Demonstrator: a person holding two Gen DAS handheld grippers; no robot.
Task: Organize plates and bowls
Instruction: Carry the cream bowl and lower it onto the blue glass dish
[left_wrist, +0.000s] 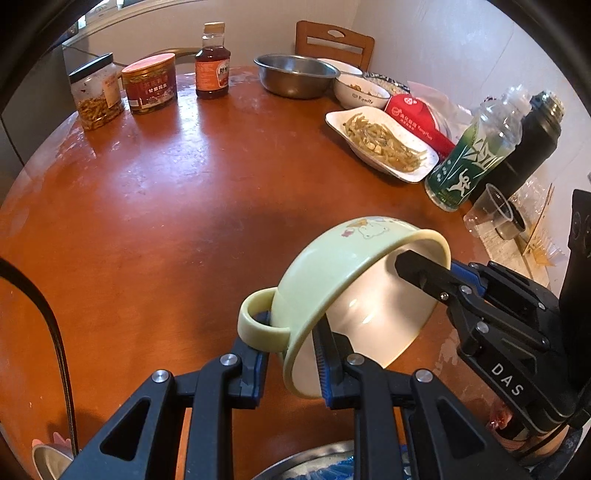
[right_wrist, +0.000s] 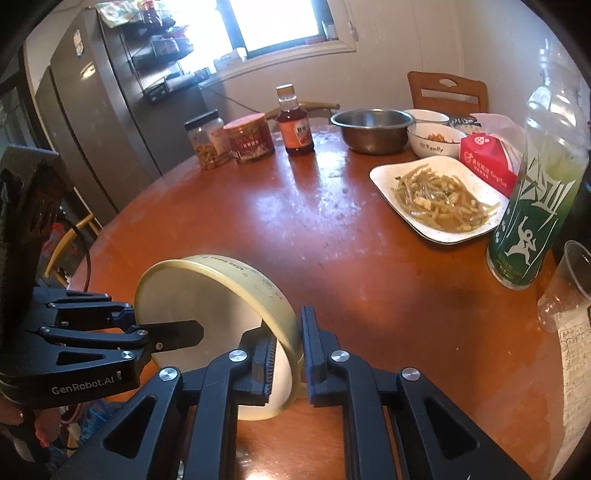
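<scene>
A pale green bowl (left_wrist: 332, 280) with a white inside and a ring handle hangs tilted on its side above the brown round table (left_wrist: 166, 221). My left gripper (left_wrist: 291, 332) is shut on its rim right beside the handle, one finger inside and one outside. From the right, my right gripper (left_wrist: 439, 266) is shut on the opposite rim. In the right wrist view the same bowl (right_wrist: 207, 306) is pinched at its rim by my right gripper (right_wrist: 291, 347). There my left gripper (right_wrist: 166, 321) comes in from the left, one finger lying across the bowl's inside.
At the back right stand a steel bowl (left_wrist: 295, 75), a white bowl (left_wrist: 360, 92), a white plate of green beans (left_wrist: 384, 142), a red tissue pack (left_wrist: 417, 122), a green bottle (left_wrist: 469, 158), a black flask (left_wrist: 532, 140) and a plastic cup (left_wrist: 491, 214). Two jars (left_wrist: 98, 92) and a sauce bottle (left_wrist: 212, 61) stand at the back left.
</scene>
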